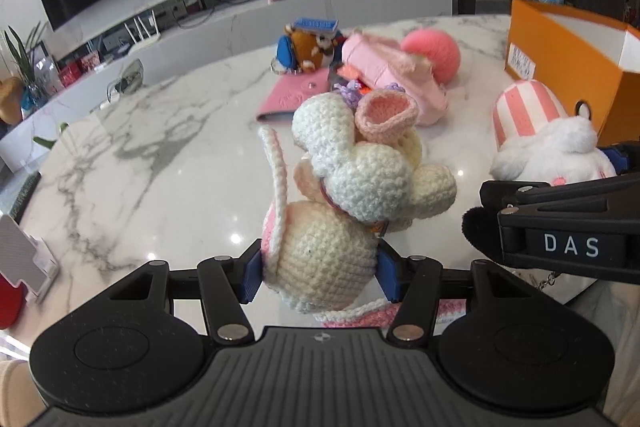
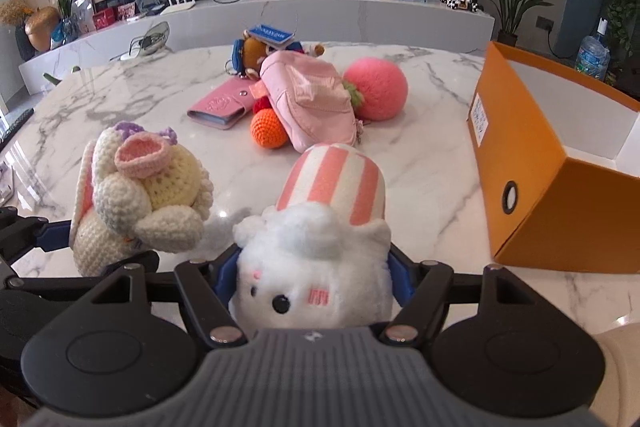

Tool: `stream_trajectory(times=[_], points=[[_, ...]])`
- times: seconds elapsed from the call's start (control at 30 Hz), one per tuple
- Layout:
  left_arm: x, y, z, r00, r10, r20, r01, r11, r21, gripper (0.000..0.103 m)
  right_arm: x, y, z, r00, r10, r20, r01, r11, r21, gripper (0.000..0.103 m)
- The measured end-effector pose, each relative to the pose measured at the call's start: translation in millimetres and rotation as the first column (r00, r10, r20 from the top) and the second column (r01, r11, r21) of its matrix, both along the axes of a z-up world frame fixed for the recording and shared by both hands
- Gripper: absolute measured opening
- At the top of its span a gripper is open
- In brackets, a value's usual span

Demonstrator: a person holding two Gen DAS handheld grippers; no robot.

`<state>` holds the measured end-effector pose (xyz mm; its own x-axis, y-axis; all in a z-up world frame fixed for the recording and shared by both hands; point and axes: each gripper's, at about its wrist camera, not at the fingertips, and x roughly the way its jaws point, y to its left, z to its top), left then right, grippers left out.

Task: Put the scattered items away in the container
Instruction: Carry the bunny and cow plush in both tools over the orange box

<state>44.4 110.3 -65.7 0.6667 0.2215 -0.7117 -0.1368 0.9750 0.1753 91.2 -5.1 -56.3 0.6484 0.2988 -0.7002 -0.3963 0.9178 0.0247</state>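
Lengthwise, crochet bunny (image 1: pixel 344 195) points away — left gripper (image 1: pixel 318 277) clamps it; right gripper (image 2: pixel 314 279) clamps plush (image 2: pixel 316 267).

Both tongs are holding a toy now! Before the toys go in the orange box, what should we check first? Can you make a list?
1. Left tongs gripping the crochet bunny: ok, blue pads press both sides.
2. Right tongs gripping the white plush: ok.
3. Orange box open on top: ok.
4. Room inside the box: cannot tell, only part of the white inside shows.
5. Two toys apart from each other: not ok, the bunny's arm looks very close to the plush.
6. Bunny's pink strap hanging free: cannot tell.
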Motion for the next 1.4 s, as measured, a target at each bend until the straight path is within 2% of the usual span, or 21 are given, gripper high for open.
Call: stream_trajectory(times=[0.4,0.83,1.13,1.4], points=[[-7,-45,32,0.992,-0.086,0.097,0.083,0.996,0.036,0.065,-24,-51,35,0.987,-0.107,0.120,0.098,0.992,0.080,0.073],[11,-102,62,0.962,-0.206,0.177,0.197,0.978,0.068,0.065,-31,-105,70,0.934,-0.231,0.272,0.202,0.971,0.128,0.073],[38,-141,78,0.932,-0.295,0.210,0.290,0.955,0.057,0.065,-9,-157,86,0.895,-0.339,0.290,0.287,0.935,0.209,0.073],[77,-179,85,0.901,-0.370,0.226,0.359,0.929,0.090,0.065,28,-205,86,0.866,-0.417,0.274,0.359,0.902,0.238,0.073]])
